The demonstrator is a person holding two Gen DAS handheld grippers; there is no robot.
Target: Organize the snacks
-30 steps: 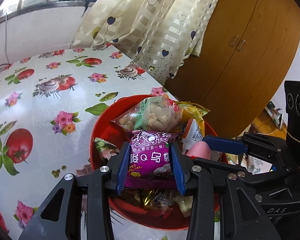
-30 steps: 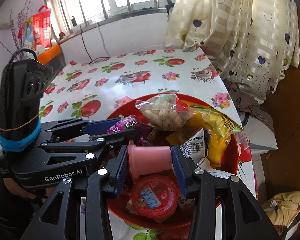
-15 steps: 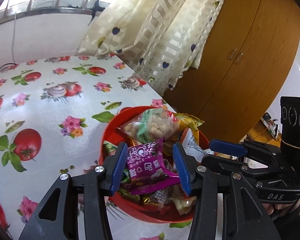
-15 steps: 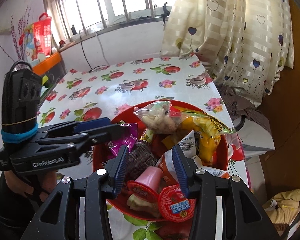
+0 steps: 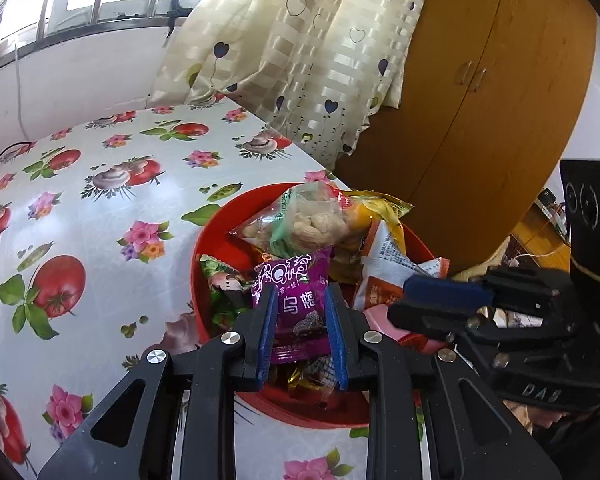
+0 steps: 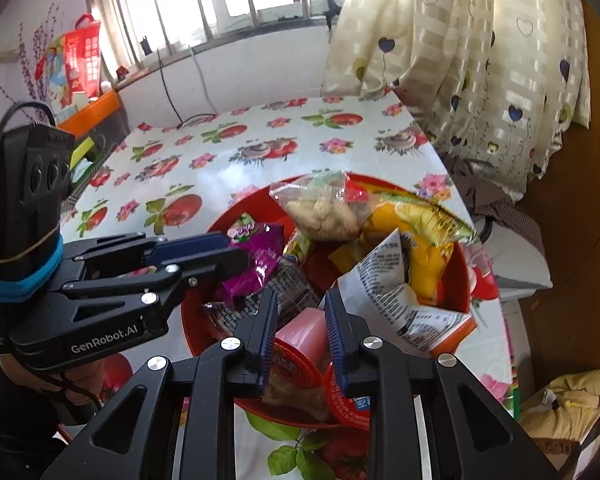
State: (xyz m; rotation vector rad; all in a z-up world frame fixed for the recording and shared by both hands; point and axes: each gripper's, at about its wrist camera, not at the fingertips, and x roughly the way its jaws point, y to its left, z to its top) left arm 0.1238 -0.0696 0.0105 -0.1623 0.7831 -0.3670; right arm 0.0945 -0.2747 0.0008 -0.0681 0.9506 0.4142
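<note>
Both tools have just been closing, and now we grip: our left tool [image 5: 300, 332] pinches the purple plum packet [image 5: 296, 300] at the near side of the red bowl [image 5: 204, 248], our right tool [image 6: 300, 332] clamps the pink jelly cup [image 6: 302, 332] beside it. Each snack looks ready to lift onto the counter [image 5: 100, 208] beyond the bowl.

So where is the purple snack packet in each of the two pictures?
Left wrist view: the purple packet sits low in the middle, squeezed between the left gripper's blue fingers.
Right wrist view: the purple packet is left of the middle, sticking out past the tip of the left gripper.
Shared landmark: the red bowl under the snacks.
</note>
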